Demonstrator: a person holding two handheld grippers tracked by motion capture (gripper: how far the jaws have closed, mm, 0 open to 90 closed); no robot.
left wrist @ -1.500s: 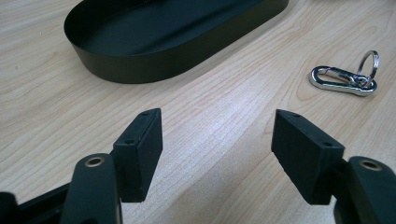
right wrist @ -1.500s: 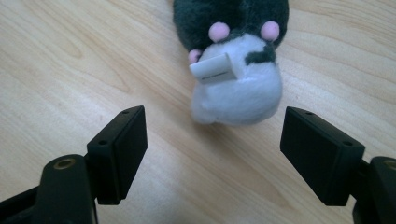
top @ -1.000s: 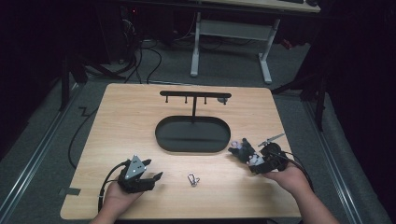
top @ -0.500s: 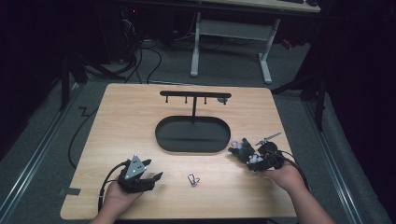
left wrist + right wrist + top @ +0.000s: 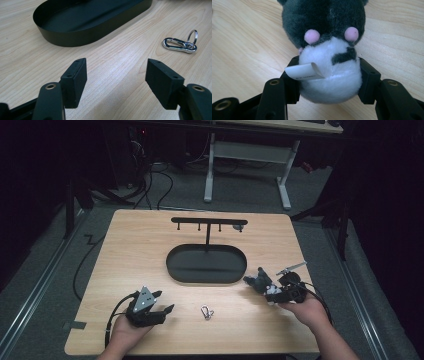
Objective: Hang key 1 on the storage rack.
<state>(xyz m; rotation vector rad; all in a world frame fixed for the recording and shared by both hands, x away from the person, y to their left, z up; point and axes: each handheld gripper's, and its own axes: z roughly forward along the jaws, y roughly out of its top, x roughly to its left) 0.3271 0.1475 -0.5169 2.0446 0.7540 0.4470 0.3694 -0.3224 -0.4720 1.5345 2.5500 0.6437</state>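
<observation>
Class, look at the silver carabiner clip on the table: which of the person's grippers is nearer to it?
Left. The left gripper lies just beside the carabiner clip, jaws open. The right gripper is farther off across the table, its jaws just closing around a plush toy.

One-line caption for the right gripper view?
Right gripper jaws closing on the white end of a grey plush toy lying on the wooden table.

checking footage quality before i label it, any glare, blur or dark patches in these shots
High view: table evenly lit, surroundings nearly black, image soft. Left gripper view: sharp wood grain, bright glints on the carabiner, near jaws slightly soft. Right gripper view: plush toy is sharp, no glare, even light.
</observation>
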